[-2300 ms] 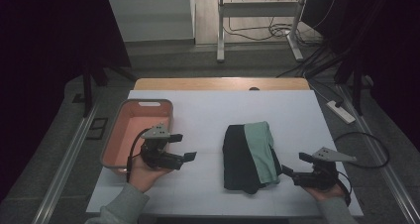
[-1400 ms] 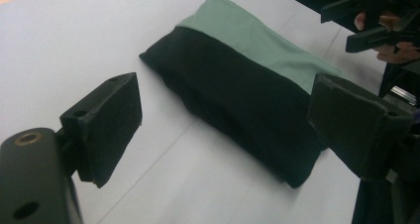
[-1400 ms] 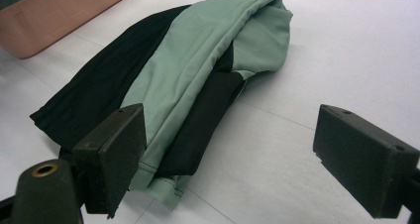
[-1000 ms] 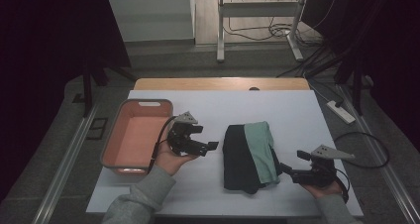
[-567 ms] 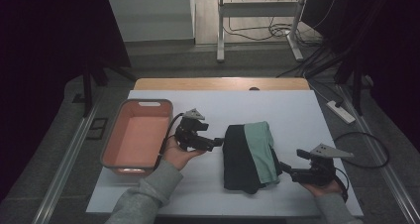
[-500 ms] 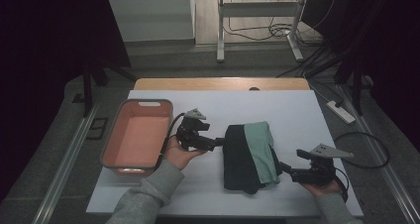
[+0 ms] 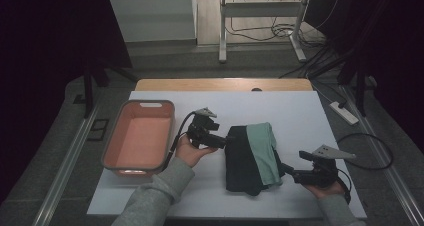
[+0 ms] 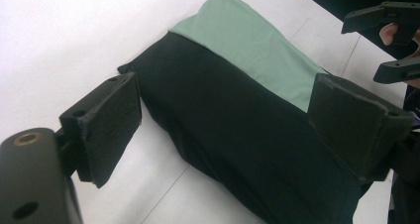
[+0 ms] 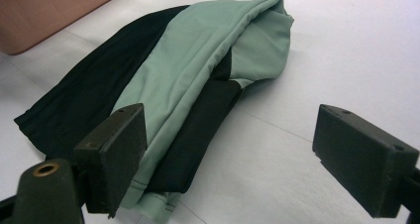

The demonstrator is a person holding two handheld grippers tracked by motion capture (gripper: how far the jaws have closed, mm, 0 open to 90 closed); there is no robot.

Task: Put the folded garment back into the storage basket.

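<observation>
Nearest the desk's front edge, right hand-held gripper [image 7: 289, 172]: jaws spread wide, nothing between them, low over the white desk [image 7: 310, 116] and pointed at the near right corner of the folded garment [image 7: 251, 157], just short of it. Soft, light, floppy by the look of it: black knit beneath, a mint-green panel folded over the top, several loose layers stacked in a thick bundle with a stitched green hem poking out at the near end. Likely to sag, slide and unfold if pinched by one layer alone, so better taken through the full thickness at a folded edge, one grip per side, lifted level. No fragility to fear; slipping layers and a trailing end the main risk. Mid-desk, left hand-held gripper [image 7: 226, 141]: likewise gaping, empty, its jaws straddling the black left edge of the bundle, close upon the cloth but not yet closed on it; a deeper bite there probably needed for all layers. Beyond, at the left, an empty salmon-pink basket [image 7: 116, 138], well apart from the garment, a plausible destination.
</observation>
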